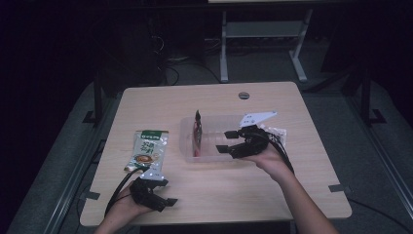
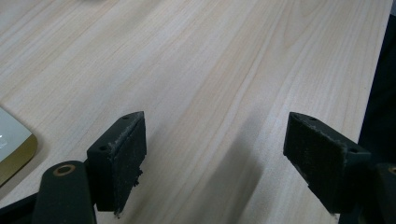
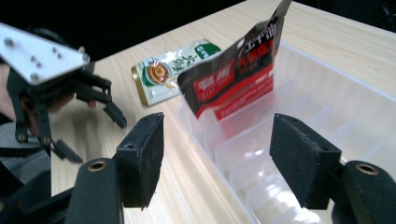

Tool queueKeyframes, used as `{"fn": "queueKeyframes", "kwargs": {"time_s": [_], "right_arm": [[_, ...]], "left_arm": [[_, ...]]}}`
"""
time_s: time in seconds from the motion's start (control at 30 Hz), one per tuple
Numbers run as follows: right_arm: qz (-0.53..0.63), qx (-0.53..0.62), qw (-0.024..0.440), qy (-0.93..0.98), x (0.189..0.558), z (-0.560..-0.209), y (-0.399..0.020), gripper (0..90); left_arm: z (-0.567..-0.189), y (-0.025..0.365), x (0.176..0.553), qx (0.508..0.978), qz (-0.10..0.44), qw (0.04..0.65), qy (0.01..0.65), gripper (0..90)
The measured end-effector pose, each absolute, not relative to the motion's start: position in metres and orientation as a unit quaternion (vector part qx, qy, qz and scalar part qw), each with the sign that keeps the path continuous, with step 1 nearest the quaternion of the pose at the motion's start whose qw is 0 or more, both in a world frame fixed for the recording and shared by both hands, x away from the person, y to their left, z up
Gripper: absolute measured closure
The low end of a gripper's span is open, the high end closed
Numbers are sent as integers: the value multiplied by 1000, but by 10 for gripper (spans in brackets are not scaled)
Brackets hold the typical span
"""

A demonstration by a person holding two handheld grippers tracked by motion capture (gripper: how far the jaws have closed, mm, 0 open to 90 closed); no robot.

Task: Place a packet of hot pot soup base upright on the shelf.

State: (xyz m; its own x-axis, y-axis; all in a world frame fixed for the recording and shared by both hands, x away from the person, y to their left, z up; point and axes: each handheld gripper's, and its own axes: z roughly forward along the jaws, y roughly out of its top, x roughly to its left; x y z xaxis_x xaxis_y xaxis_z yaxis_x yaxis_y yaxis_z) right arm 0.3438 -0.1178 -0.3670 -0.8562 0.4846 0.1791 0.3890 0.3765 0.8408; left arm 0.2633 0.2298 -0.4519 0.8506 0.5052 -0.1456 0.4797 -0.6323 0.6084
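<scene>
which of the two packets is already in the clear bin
The red and black packet, standing upright at the clear bin's left end. The green and white packet lies flat on the table.

The pale, light-wood table top [image 1: 214, 195] shows fine straight grain lines. On it lies a flat snack packet [image 1: 147, 149], white with a green top band, a gold edge and a round brown-and-orange picture. The clear, colourless plastic tray [image 1: 214, 156] has faint ribs on its floor. Standing in it is a glossy red-and-black sachet [image 3: 233, 70] with white lettering. Both grippers, the left [image 2: 212, 161] and the right [image 3: 217, 161], have matte black jaws.
</scene>
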Motion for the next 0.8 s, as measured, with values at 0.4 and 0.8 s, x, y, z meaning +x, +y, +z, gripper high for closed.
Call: {"fn": "queueKeyframes", "kwargs": {"time_s": [0.4,0.8], "right_arm": [[469,268,59,840,310,-383,-146,334],[450,279,58,847,280,-404,-173,333]], "left_arm": [[-451,232,264,897,22,338,284,211],[-450,232,261,895,24,341,287,212]]}}
